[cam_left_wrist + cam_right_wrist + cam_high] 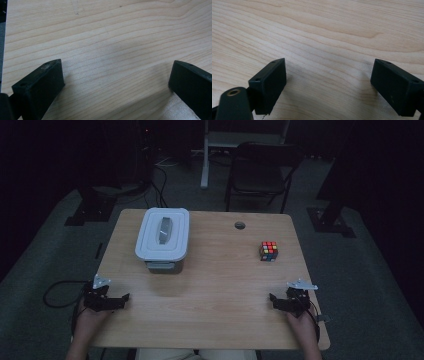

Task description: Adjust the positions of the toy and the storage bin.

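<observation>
A grey plastic box with a white lid stands on the wooden table at the back left. A colourful puzzle cube lies at the back right. My left gripper rests at the table's front left edge, held by a hand. It is open, and in the left gripper view bare wood lies between its jaws. My right gripper rests near the front right corner. It is open too, with nothing but wood between its jaws in the right gripper view.
A round cable hole sits in the table's back edge. A black chair and dark stand legs are on the carpet behind the table. A cable loop lies on the floor at the left.
</observation>
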The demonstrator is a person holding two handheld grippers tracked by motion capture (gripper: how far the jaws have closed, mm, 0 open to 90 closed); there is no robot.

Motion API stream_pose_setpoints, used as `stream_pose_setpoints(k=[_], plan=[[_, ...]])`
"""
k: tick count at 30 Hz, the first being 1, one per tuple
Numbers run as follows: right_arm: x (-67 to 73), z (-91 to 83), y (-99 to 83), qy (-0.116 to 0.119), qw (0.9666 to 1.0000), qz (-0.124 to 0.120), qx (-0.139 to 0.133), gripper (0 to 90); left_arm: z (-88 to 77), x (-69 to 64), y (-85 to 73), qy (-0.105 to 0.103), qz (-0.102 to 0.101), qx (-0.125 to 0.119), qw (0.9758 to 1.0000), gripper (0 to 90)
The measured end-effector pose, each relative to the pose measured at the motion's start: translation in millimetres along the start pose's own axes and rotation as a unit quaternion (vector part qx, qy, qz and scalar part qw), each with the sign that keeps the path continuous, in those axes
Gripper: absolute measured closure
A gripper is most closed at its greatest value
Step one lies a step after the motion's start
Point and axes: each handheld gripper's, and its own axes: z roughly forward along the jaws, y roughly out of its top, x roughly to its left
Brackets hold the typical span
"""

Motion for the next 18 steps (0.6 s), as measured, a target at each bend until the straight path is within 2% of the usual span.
stream_pose_setpoints(k=[2, 9, 13, 18], plan=[[0.4, -1.2, -1.1, 0.010, 0.9999, -0.009, 0.000, 12.9, 0.2, -0.2, 0.2, 0.000, 0.000, 0.000, 1.0000, 0.6], [1.1, -2.3, -2.1, 0.011, 0.9999, -0.011, 0.001, 13.0, 0.6, -4.0, 0.9, 0.005, -0.005, 0.001, 1.0000, 0.6], [2.7, -2.5, -2.4, 0.006, 1.0000, -0.006, 0.001, 12.9, 1.2, -7.7, 1.6, 0.004, -0.004, 0.001, 1.0000, 0.6], [6.8, 0.2, 0.3, -0.012, 0.9999, 0.010, 0.001, 12.7, 2.1, -9.9, 2.8, 0.006, -0.006, 0.001, 1.0000, 0.6]])
